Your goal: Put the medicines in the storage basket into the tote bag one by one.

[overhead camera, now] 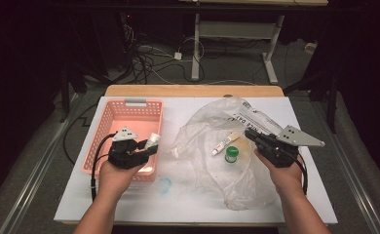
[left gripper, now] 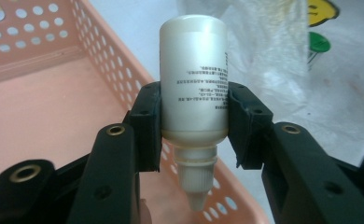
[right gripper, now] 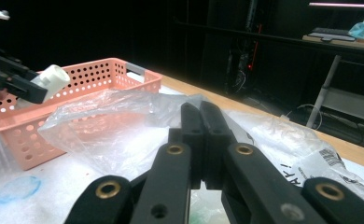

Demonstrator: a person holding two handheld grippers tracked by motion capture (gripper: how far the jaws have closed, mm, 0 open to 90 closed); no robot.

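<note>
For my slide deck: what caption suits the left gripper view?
Left gripper clamps a white bottle, nozzle toward the camera, above the pink basket's perforated wall.

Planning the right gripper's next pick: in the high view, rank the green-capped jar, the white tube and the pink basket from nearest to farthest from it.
From the right gripper:
1. Green-capped jar, just left, on the plastic bag.
2. White tube, slightly farther left; nearly tied.
3. Pink basket, far left.

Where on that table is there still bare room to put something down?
Bare white table runs along the near edge, and between the pink basket and plastic bag. The basket floor looks bare too. The right half is crowded by the bag.
</note>
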